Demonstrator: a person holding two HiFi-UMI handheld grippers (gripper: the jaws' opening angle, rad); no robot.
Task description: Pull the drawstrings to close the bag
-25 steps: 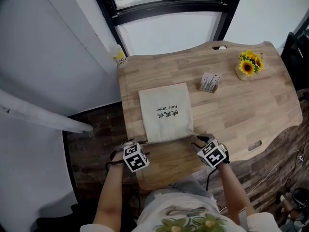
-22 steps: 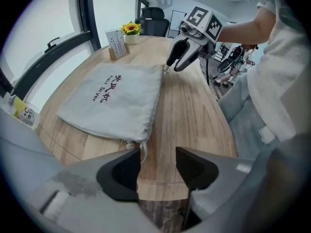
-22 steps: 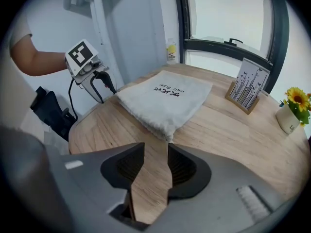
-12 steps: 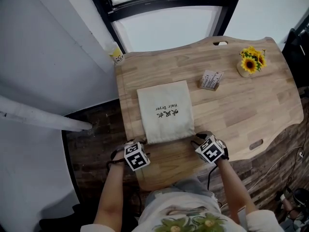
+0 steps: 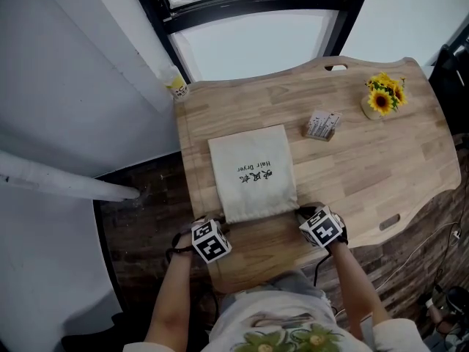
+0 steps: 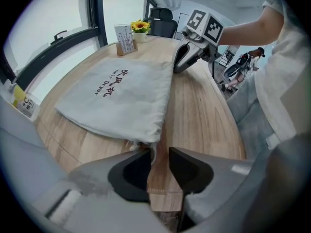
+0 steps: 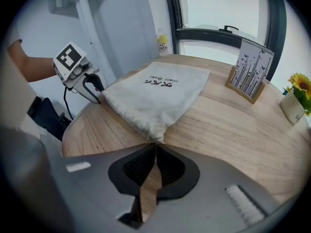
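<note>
Both pairs of jaws had just been closing at the hair dryer bag (image 5: 253, 169) on the table (image 5: 381, 160): the right gripper (image 7: 154, 147) pinched its near corner, while the left gripper (image 6: 159, 152) sat loose round the drawstring (image 6: 152, 149) and likely needed squeezing before pulling.

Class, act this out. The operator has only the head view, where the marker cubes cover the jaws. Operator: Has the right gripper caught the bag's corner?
Observer: Yes. The right gripper has just been closing, and its jaws now meet on the near corner of the bag.
Operator: And the left one?
Observer: The left gripper has been closing too, but its jaws stand apart. A pale cord from the bag's other corner hangs between them, not yet pinched.
</note>
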